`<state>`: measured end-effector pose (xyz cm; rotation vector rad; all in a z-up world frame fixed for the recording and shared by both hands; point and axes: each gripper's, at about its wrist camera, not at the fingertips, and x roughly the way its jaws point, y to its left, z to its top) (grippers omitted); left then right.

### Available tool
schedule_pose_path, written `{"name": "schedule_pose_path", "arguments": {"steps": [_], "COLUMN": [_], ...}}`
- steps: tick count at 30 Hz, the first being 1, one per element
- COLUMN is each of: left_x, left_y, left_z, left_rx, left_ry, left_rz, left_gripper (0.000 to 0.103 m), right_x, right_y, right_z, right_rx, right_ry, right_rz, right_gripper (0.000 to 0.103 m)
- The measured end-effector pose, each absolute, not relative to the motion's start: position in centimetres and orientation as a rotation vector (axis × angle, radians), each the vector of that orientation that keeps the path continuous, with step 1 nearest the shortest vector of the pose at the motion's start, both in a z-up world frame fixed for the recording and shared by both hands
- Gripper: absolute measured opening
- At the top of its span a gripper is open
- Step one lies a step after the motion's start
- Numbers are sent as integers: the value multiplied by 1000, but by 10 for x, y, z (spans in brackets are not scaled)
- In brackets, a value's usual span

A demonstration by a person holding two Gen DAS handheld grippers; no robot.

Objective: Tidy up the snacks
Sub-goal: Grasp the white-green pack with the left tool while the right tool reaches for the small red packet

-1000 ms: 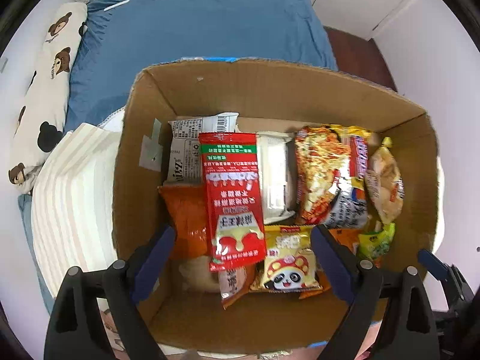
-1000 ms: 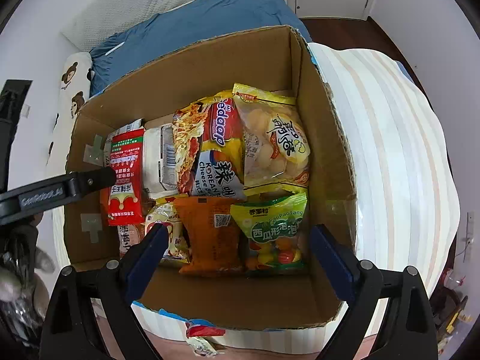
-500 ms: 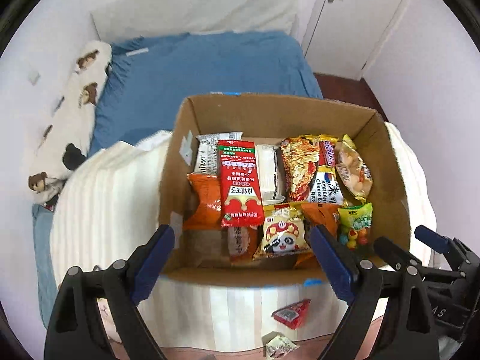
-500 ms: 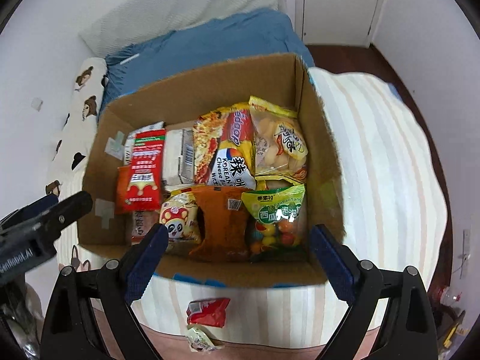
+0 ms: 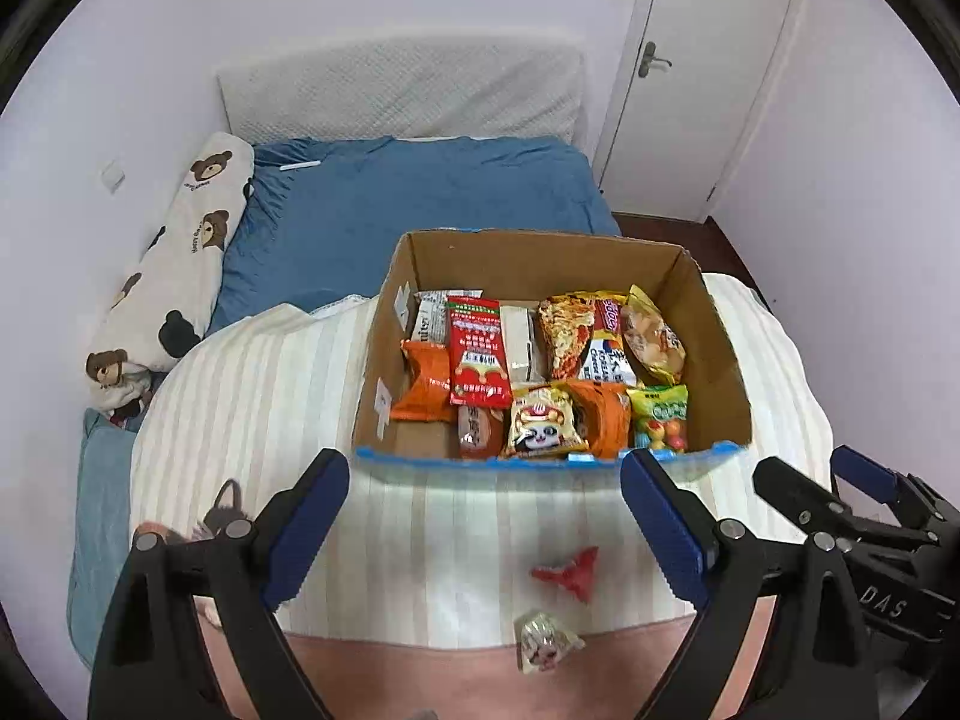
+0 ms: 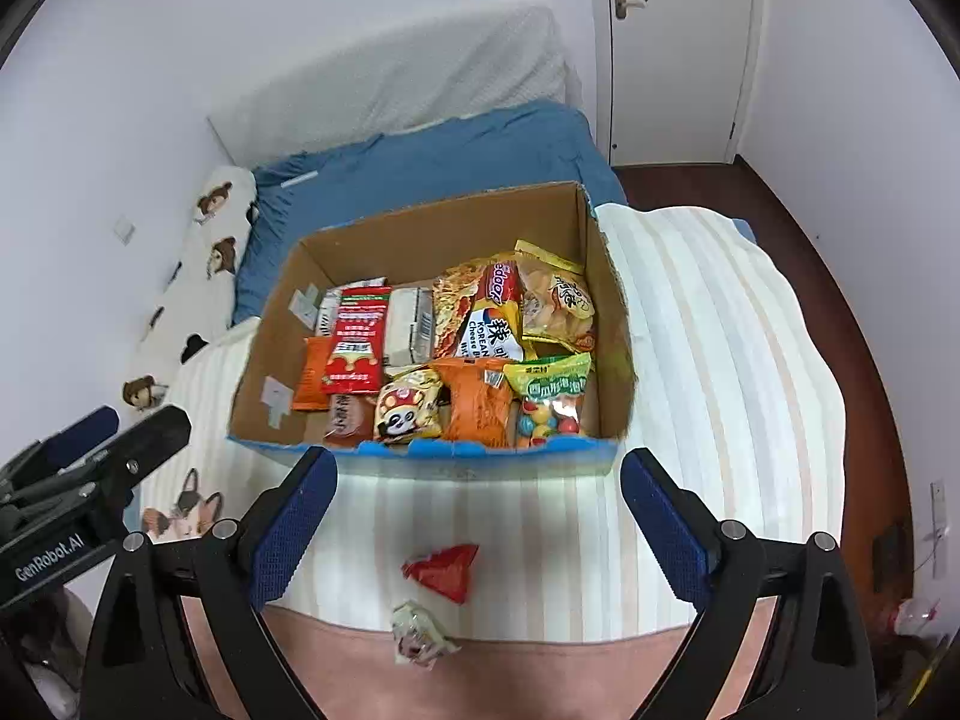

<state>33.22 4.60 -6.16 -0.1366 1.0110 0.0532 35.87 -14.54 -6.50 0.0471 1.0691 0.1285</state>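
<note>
An open cardboard box stands on the striped blanket and holds several snack packets, among them a red sachet and a panda packet. A small red packet and a clear wrapped snack lie loose on the blanket in front of the box. My left gripper is open and empty, held back from the box. My right gripper is open and empty too, beside the left one.
The box sits on a cream striped blanket over a bed with a blue sheet. A bear-print pillow lies at the left. A white door and dark floor are at the right.
Both grippers have pulled back and up from over the box. The box now looks smaller, and the two loose snacks in front of it have come into view.
</note>
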Motion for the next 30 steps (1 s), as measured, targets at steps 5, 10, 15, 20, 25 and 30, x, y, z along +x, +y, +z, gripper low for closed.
{"name": "schedule_pose_path", "arguments": {"steps": [5, 10, 15, 20, 25, 30], "left_x": [303, 276, 269, 272, 281, 288], "left_y": [45, 39, 25, 8, -11, -31], "left_z": [-59, -94, -171, -248, -293, -325], "left_rx": [-136, -165, -205, -260, -325, -284], "left_ry": [990, 1063, 1252, 1418, 1529, 1571], "left_rz": [65, 81, 51, 19, -38, -32], "left_gripper": [93, 93, 93, 93, 93, 62], "right_x": [328, 303, 288, 285, 286, 295], "right_y": [-151, -158, -170, -181, -193, -199], "right_z": [-51, -61, -104, -152, -188, -214], "right_rx": [56, 100, 158, 171, 184, 201], "right_ry": [1030, 1062, 1149, 1235, 1305, 1366], "right_rz": [138, 181, 209, 191, 162, 140], "right_gripper": [98, 98, 97, 67, 67, 72]}}
